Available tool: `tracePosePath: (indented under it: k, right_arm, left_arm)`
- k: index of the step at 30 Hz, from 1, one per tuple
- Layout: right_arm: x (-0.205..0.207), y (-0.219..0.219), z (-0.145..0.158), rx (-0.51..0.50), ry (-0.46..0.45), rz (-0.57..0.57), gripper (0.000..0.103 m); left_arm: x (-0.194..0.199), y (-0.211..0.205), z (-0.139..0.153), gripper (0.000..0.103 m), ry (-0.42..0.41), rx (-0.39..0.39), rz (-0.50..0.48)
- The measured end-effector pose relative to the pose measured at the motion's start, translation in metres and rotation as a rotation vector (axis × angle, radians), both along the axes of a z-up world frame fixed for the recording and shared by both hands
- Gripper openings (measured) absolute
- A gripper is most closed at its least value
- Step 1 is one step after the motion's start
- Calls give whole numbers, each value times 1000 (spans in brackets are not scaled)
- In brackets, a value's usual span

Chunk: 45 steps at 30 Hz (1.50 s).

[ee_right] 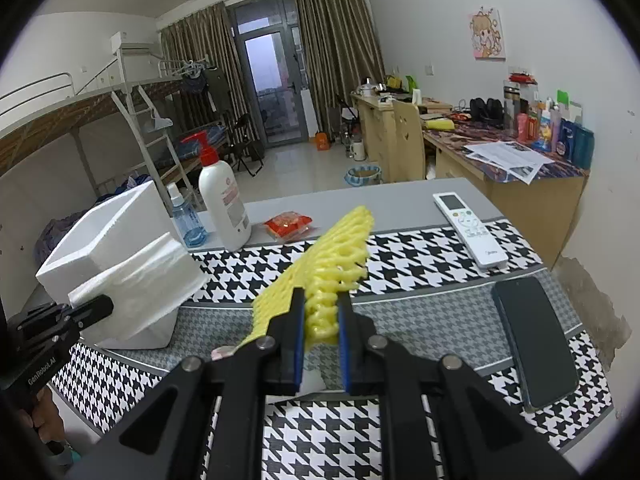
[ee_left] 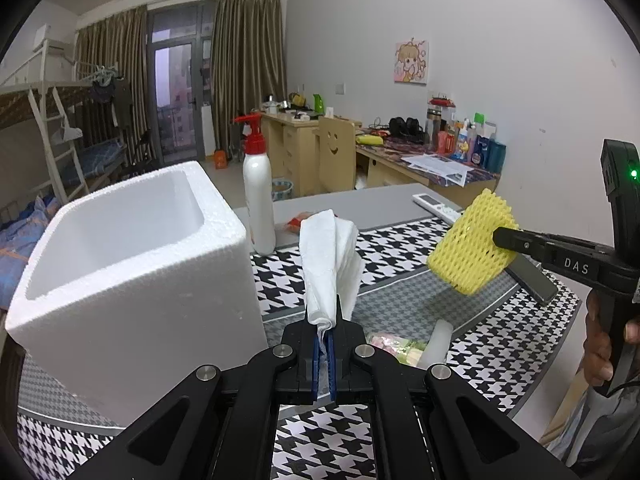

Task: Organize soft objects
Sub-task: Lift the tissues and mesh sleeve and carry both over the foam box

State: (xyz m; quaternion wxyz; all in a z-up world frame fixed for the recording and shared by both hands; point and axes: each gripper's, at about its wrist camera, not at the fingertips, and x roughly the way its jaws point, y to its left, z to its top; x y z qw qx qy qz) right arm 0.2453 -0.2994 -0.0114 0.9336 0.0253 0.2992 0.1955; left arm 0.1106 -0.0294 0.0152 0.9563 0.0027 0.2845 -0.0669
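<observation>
While crumpled, netted yellow foam sleeve [ee_right: 332,256].

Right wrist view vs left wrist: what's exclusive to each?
Only the right wrist view: the blue spray bottle and the whole dark phone. Only the left wrist view: the pale packets on the mat below the grippers. Both: foam box, lotion bottle, remote, left gripper clamping the white cloth, right gripper clamping the yellow foam net.
</observation>
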Motion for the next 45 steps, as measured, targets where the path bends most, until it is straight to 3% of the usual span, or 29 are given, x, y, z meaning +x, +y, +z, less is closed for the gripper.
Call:
tracePosePath:
  k: [45]
  right_arm:
    - [-16, 22, 49, 57, -164, 73, 17]
  left_arm:
    - [-5, 13, 52, 3, -156, 6, 45]
